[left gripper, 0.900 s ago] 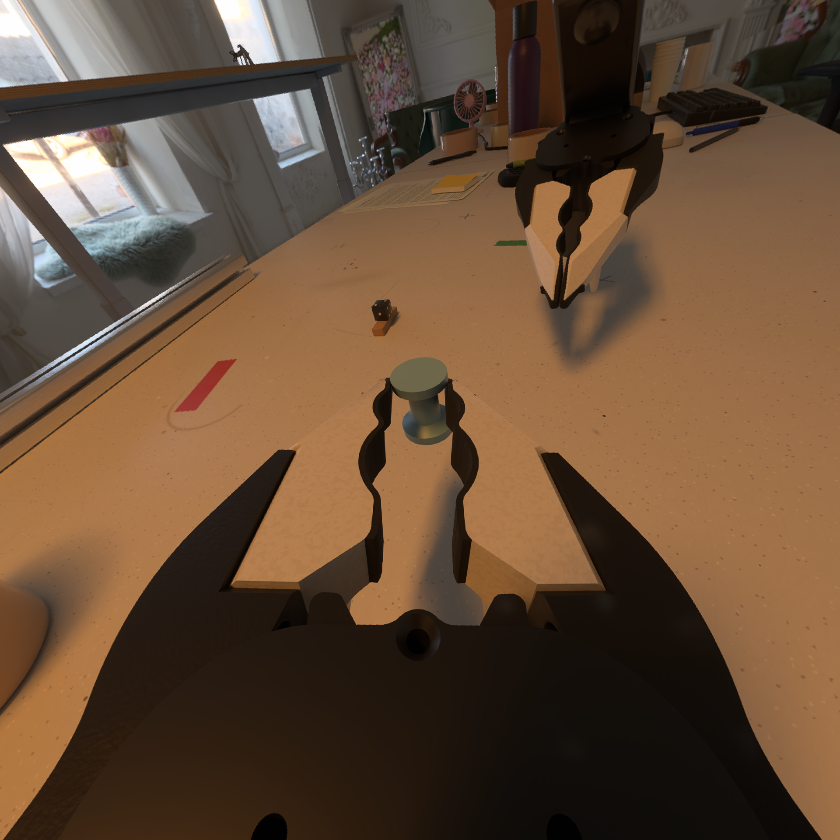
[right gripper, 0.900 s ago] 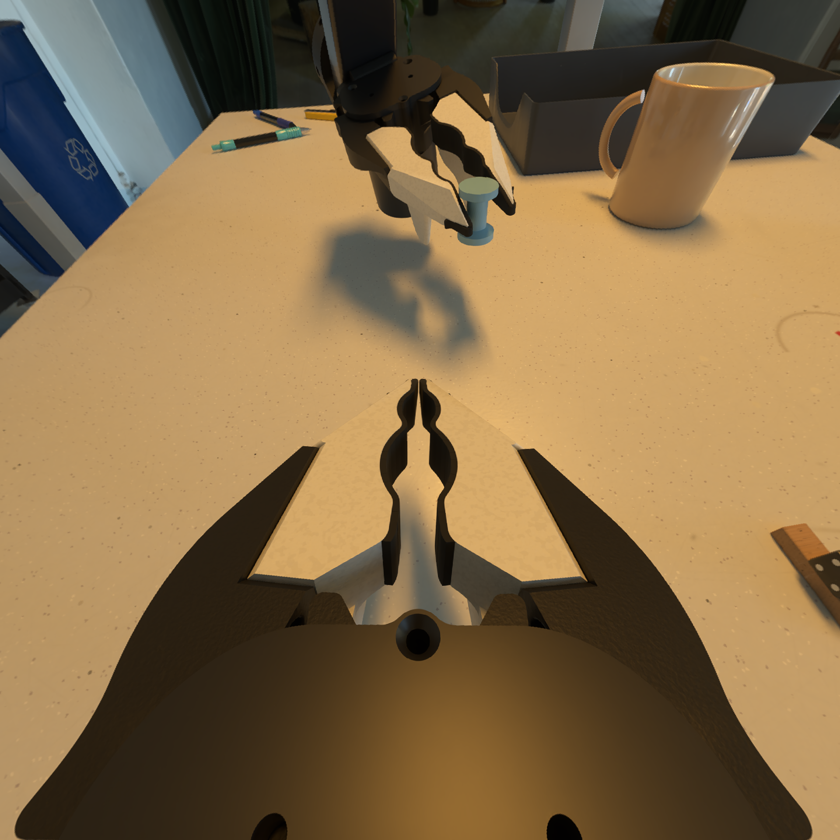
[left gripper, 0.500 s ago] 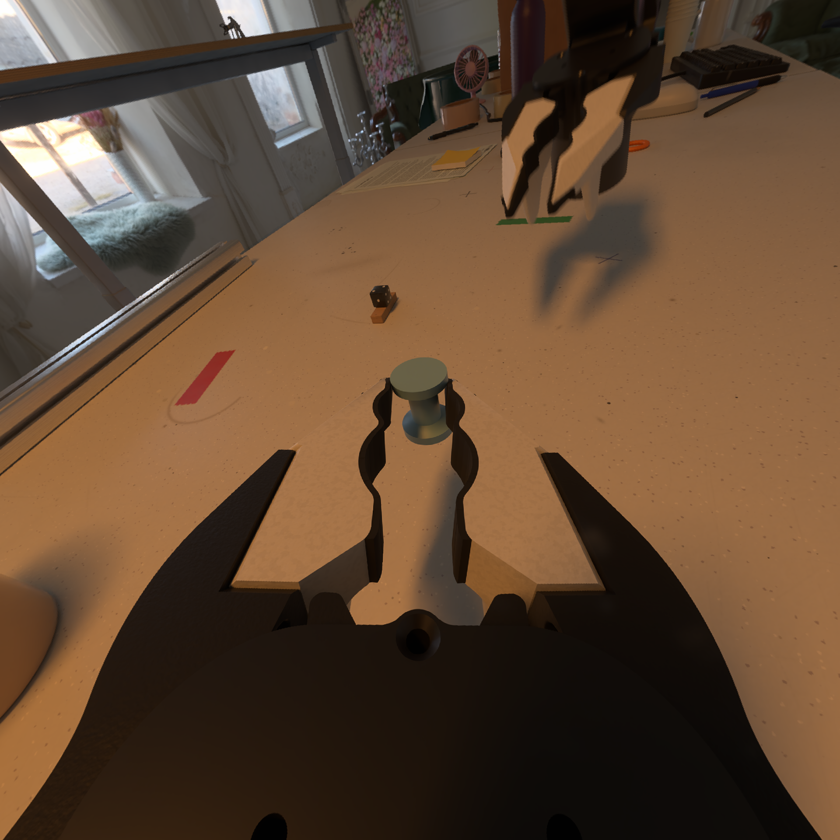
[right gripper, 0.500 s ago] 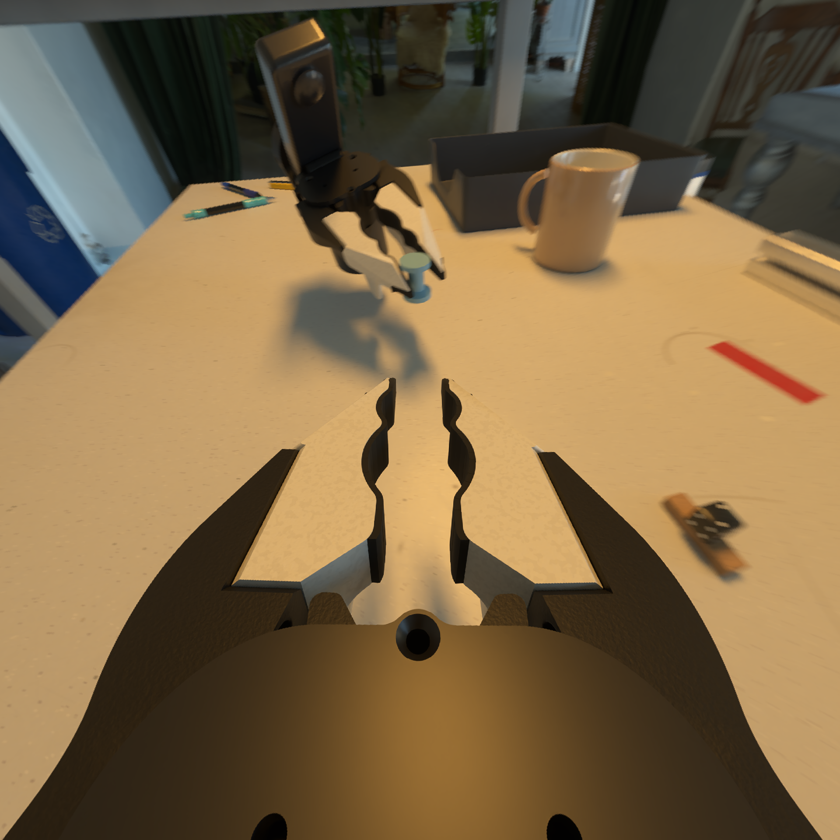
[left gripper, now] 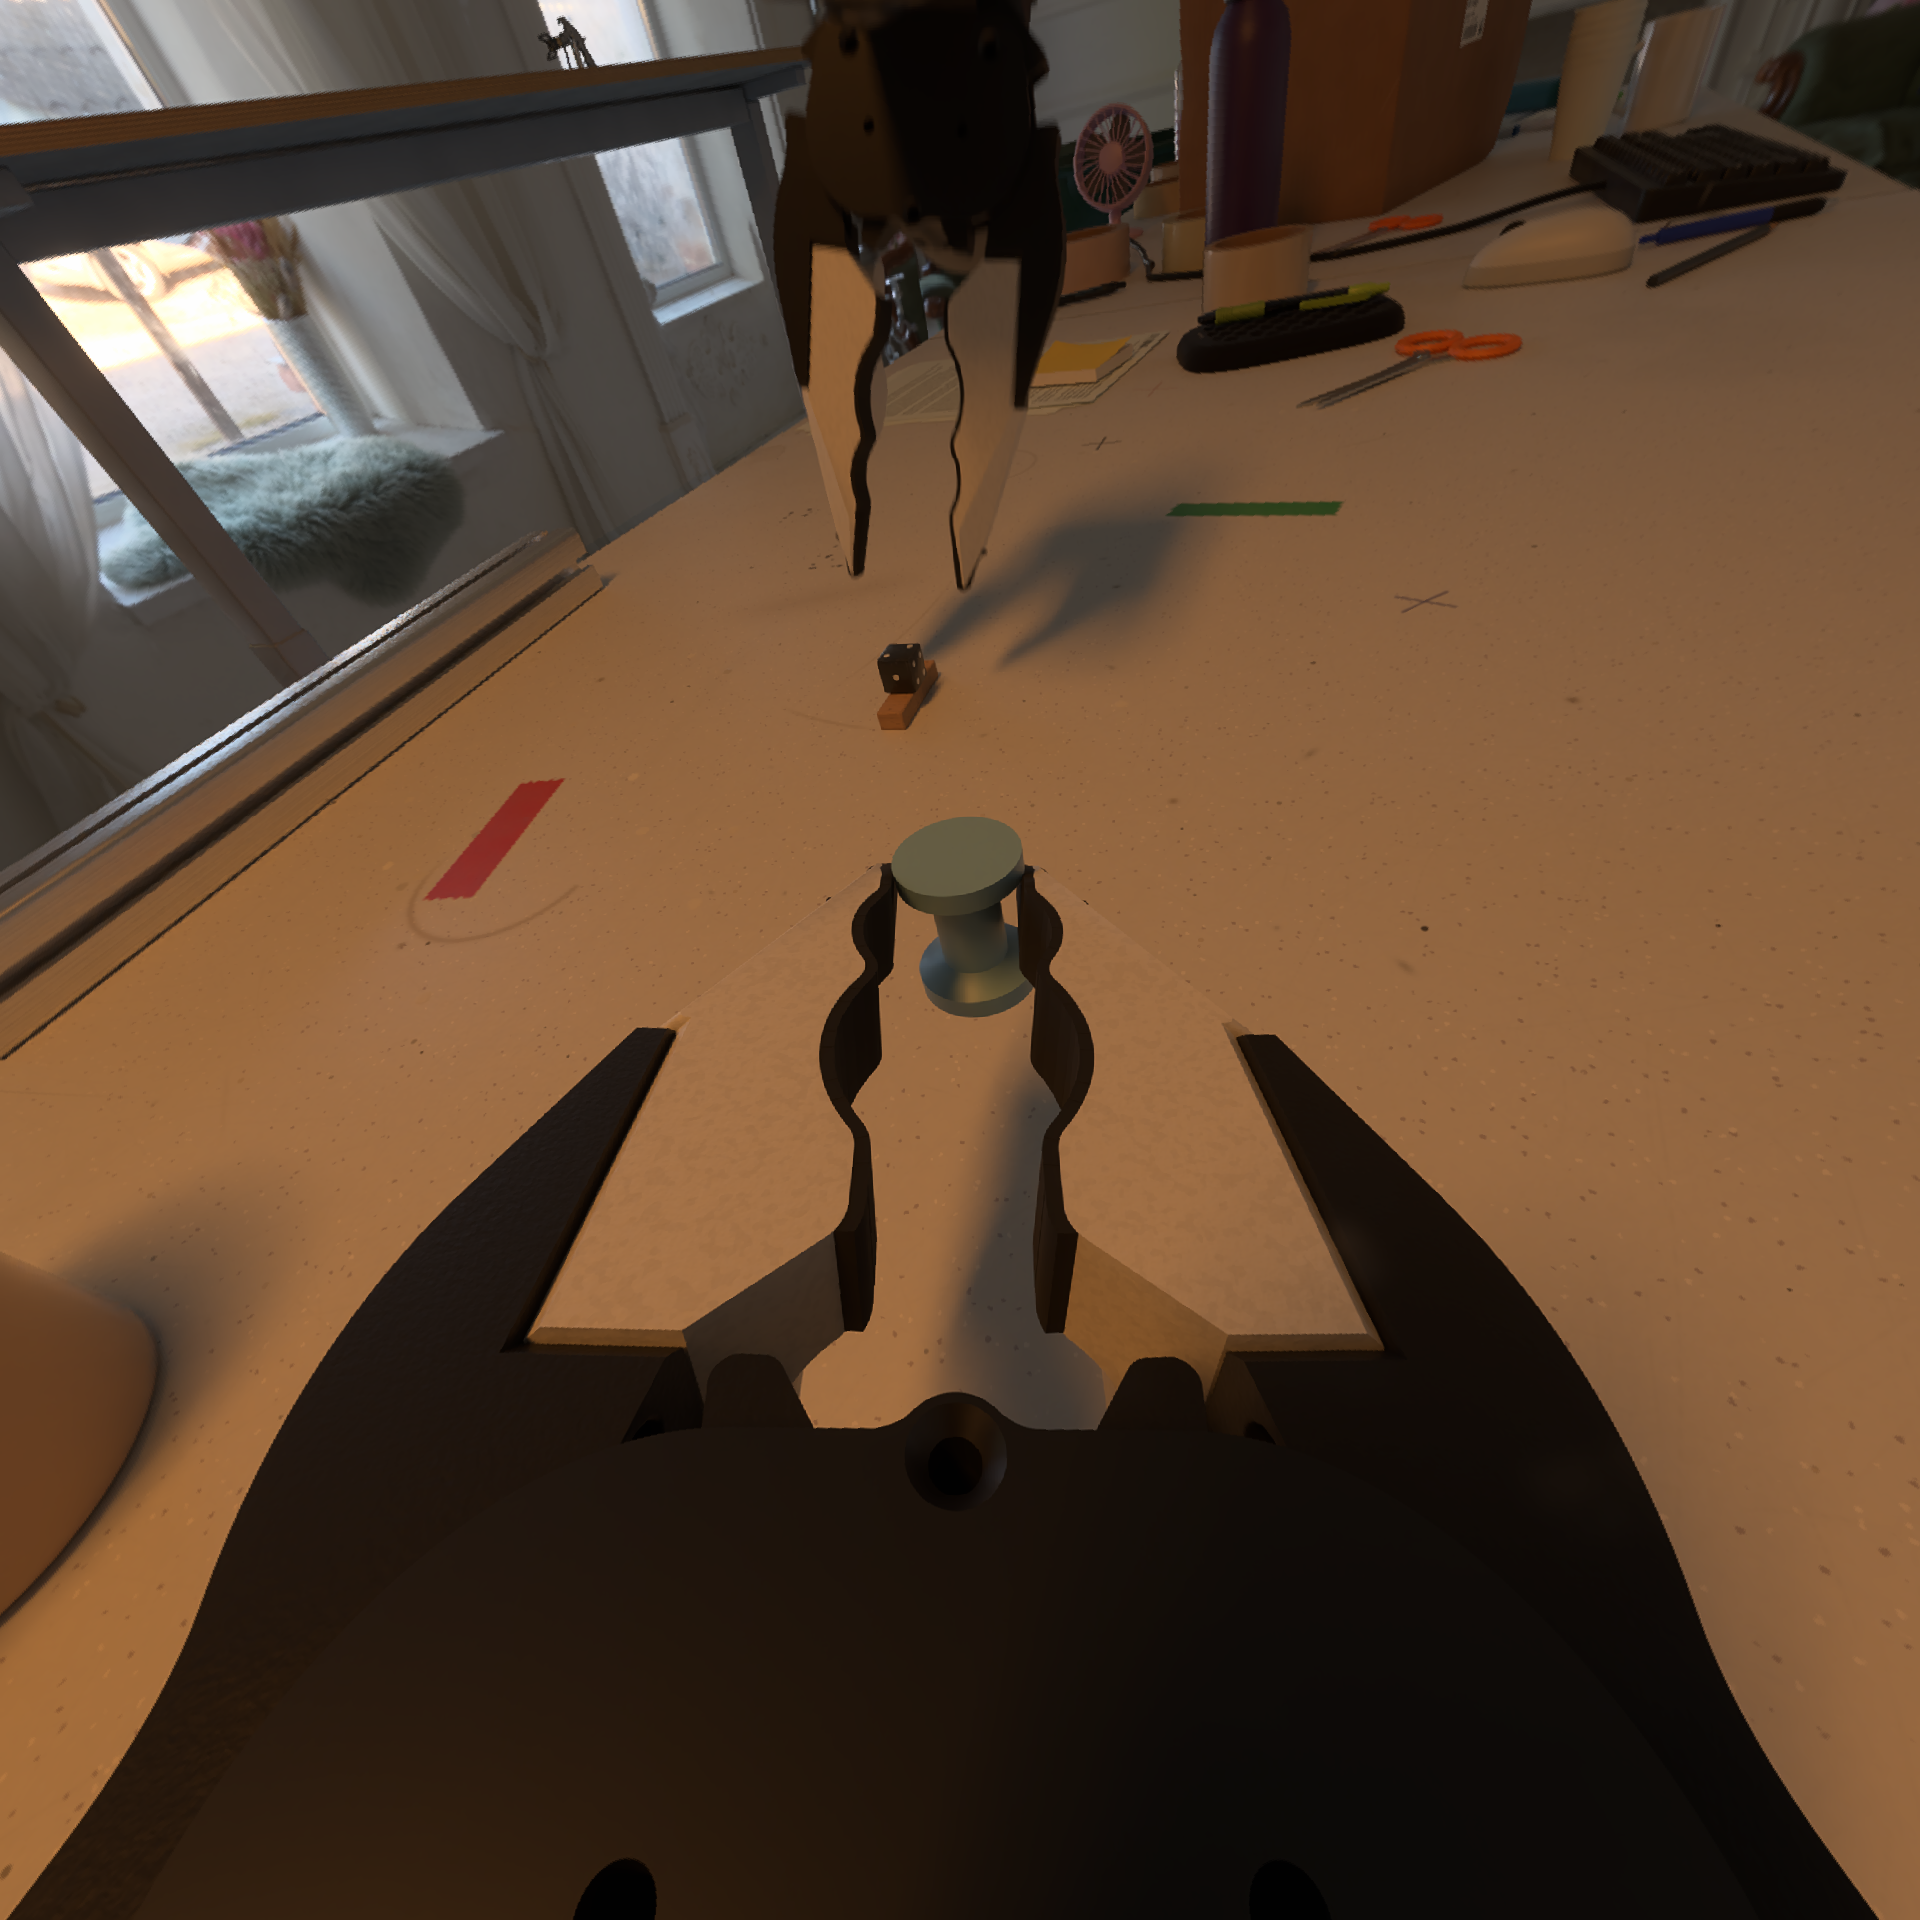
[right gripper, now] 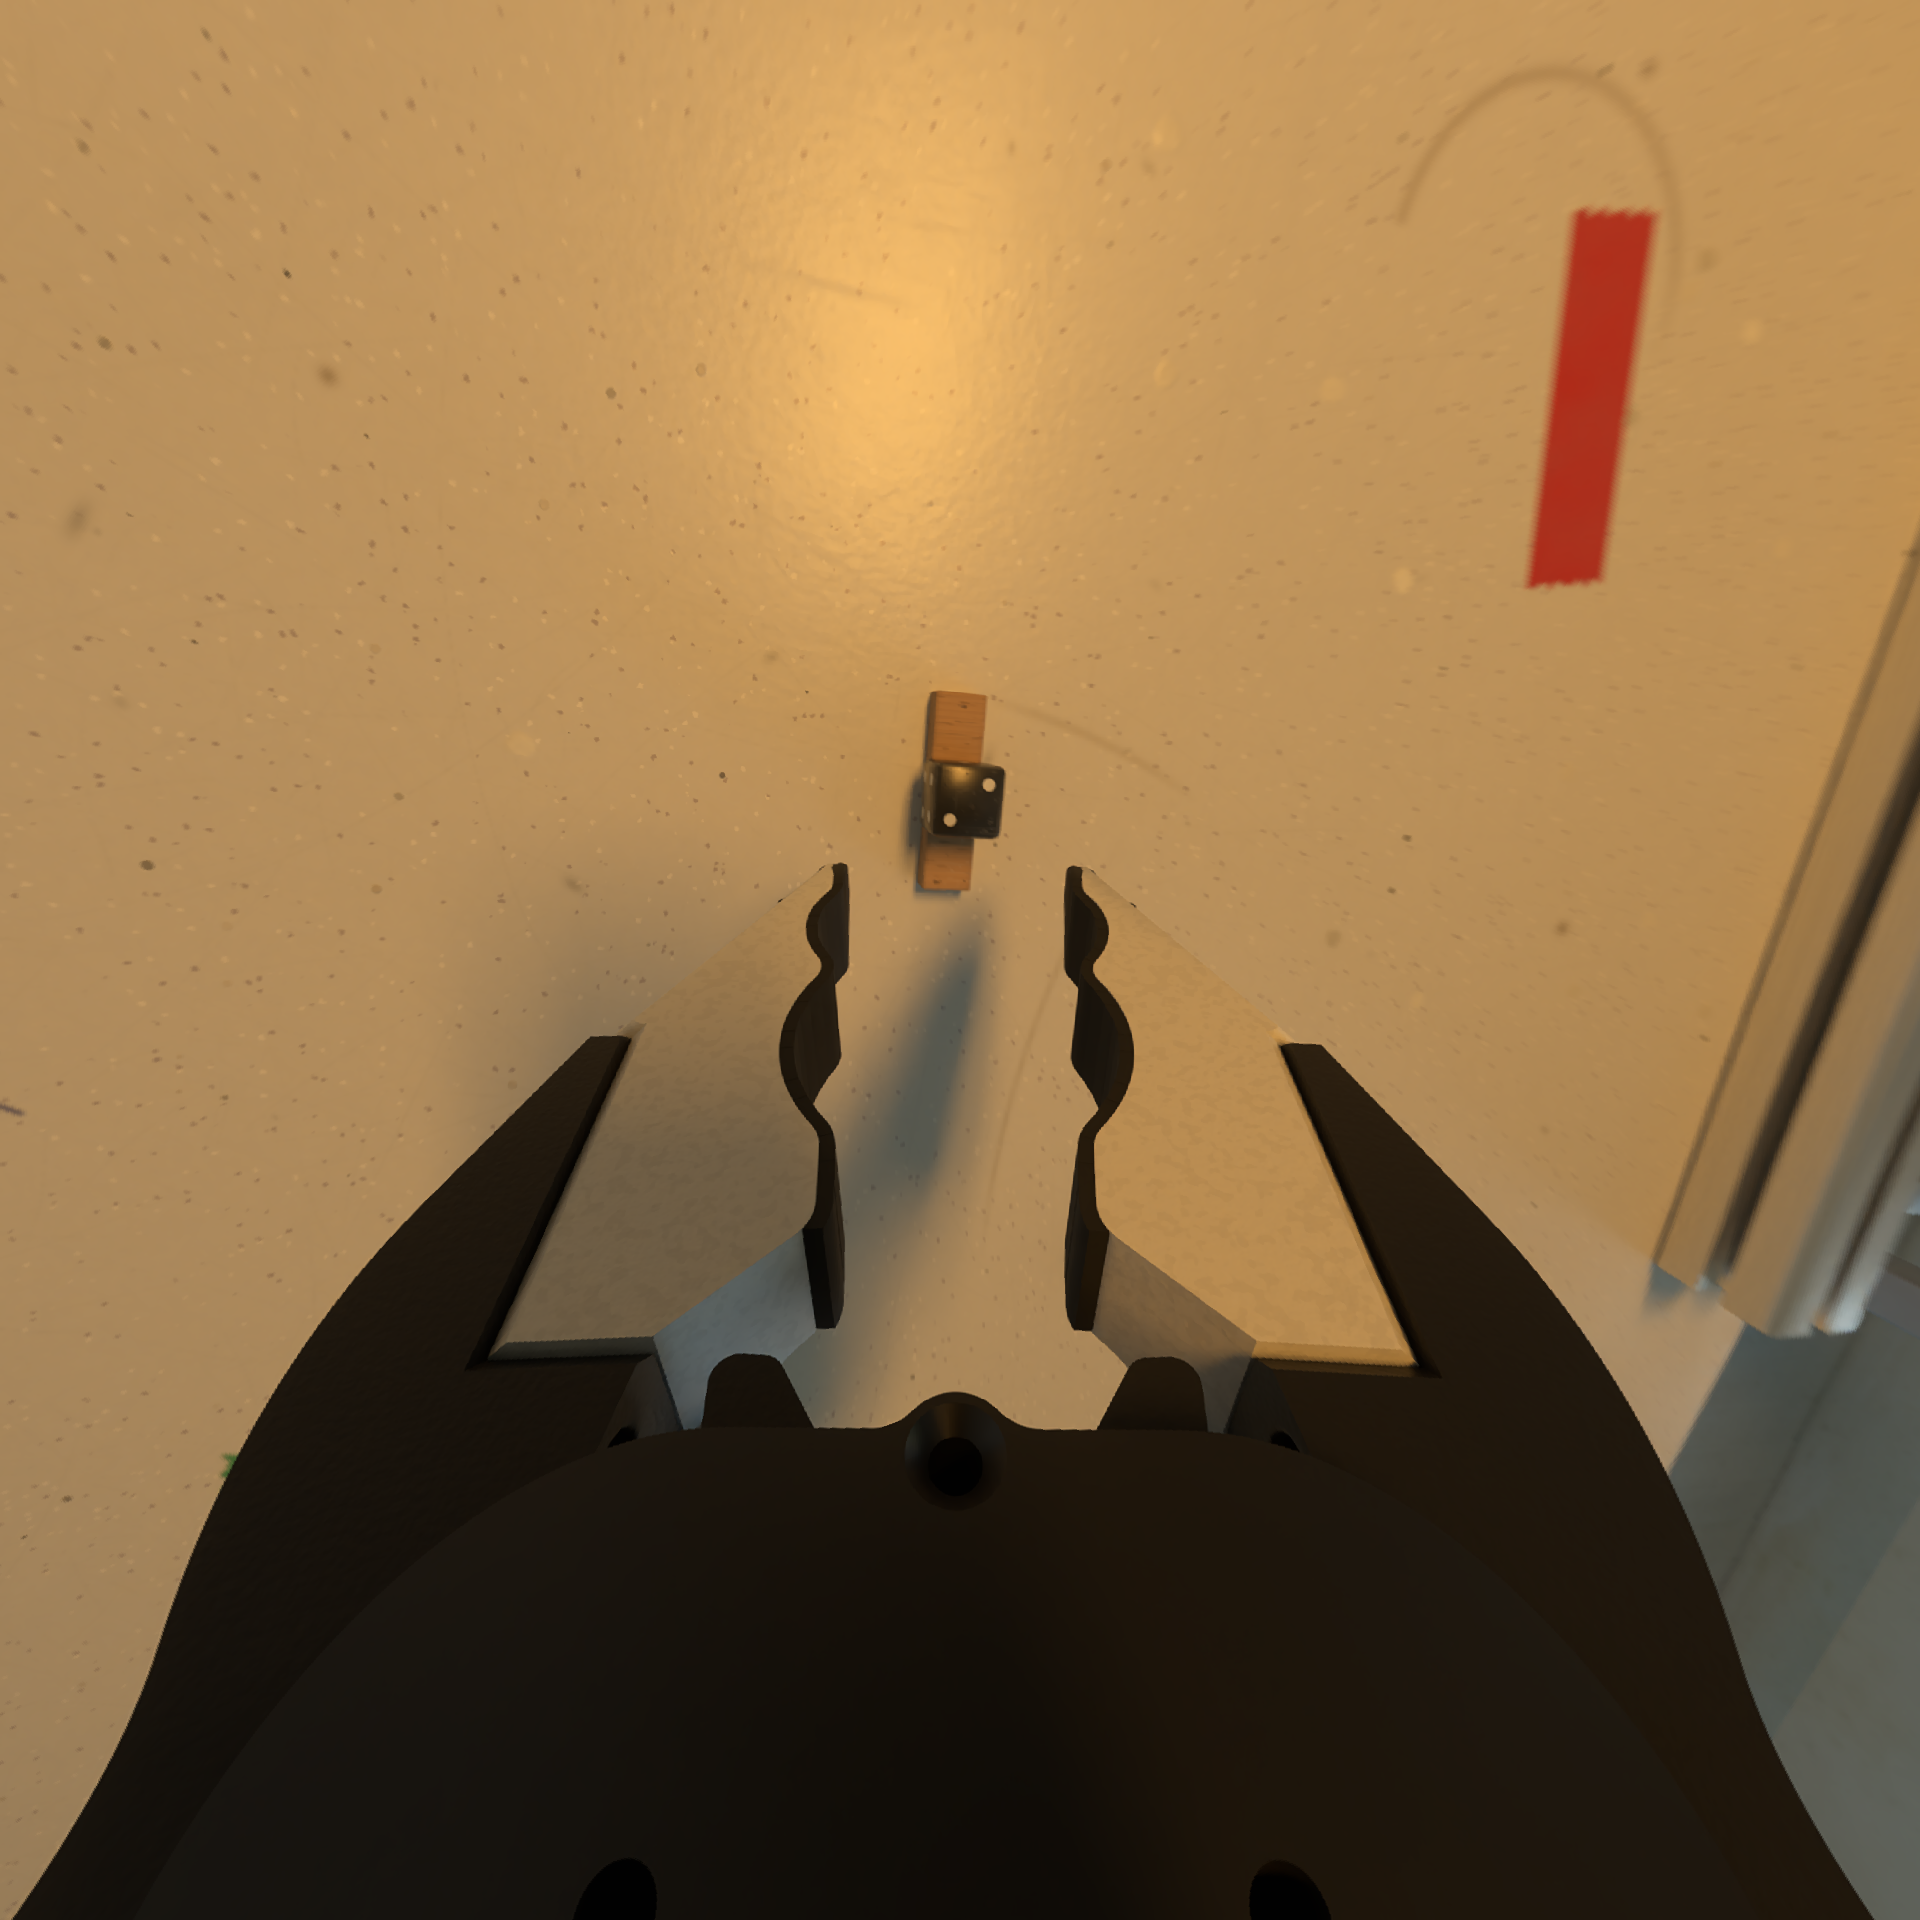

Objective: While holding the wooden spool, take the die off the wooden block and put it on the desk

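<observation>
The left tool [left gripper: 956,883] pinches a pale blue-grey spool [left gripper: 961,914] between its fingertips, the spool upright with its flat top cap showing and its lower flange raised clear of the surface [left gripper: 1455,935]. Ahead of it, a black die [left gripper: 900,666] with white pips sits on a small wooden block [left gripper: 907,698], which lies flat on the surface not far from the window-side edge.

The right tool [left gripper: 907,577] hangs above the die, pointing steeply down, its fingers spread apart and holding nothing — the tips are well clear of the die. In its own view the right tool [right gripper: 956,883] looks almost straight down: the die [right gripper: 971,800] rests near the middle of the block [right gripper: 954,792], just beyond the gap between the fingertips, with bare wood showing at both ends of the block.

A strip of red tape [right gripper: 1590,400] lies on the surface between the block and the window-side edge, where a metal rail [right gripper: 1808,997] runs. A green strip [left gripper: 1254,508] lies farther in, and orange scissors [left gripper: 1413,364] rest toward the far end.
</observation>
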`<state>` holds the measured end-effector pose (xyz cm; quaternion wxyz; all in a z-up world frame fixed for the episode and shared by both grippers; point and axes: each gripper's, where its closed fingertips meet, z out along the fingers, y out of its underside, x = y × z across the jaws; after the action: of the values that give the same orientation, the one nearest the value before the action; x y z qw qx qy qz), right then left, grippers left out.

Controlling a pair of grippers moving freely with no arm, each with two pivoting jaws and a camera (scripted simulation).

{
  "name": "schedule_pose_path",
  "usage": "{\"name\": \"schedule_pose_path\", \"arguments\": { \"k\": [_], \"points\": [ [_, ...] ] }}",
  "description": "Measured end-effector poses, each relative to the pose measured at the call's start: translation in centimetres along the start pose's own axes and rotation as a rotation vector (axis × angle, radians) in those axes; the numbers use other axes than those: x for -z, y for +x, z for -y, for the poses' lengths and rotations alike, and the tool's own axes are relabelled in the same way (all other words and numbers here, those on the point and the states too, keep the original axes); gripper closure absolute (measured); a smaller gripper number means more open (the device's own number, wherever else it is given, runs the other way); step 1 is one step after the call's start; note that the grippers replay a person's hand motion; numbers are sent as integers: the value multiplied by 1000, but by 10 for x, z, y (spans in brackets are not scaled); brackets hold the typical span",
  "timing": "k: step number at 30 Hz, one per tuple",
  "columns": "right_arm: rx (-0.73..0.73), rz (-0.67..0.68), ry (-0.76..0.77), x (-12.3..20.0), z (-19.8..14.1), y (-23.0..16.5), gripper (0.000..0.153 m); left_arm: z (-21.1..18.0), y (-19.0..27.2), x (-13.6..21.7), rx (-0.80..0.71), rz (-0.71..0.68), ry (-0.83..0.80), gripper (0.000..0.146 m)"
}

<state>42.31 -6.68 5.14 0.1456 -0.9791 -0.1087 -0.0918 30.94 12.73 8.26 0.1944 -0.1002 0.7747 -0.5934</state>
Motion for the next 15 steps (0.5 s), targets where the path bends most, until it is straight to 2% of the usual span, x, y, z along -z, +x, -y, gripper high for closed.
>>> {"name": "schedule_pose_path", "arguments": {
  "k": [4, 9, 15],
  "points": [
    [-36, 46, 27, -22, 0, -3, 109, 1, -2, 2, 29, -10, 11, 123],
    [-85, 66, 23, -33, -4, 0, 103, 0, -1, 1, 23, -12, 1, 123],
    [-89, 101, -7, -35, -4, 2, 120, -2, 0, 0, 18, -13, -12, 123]
  ]
}}
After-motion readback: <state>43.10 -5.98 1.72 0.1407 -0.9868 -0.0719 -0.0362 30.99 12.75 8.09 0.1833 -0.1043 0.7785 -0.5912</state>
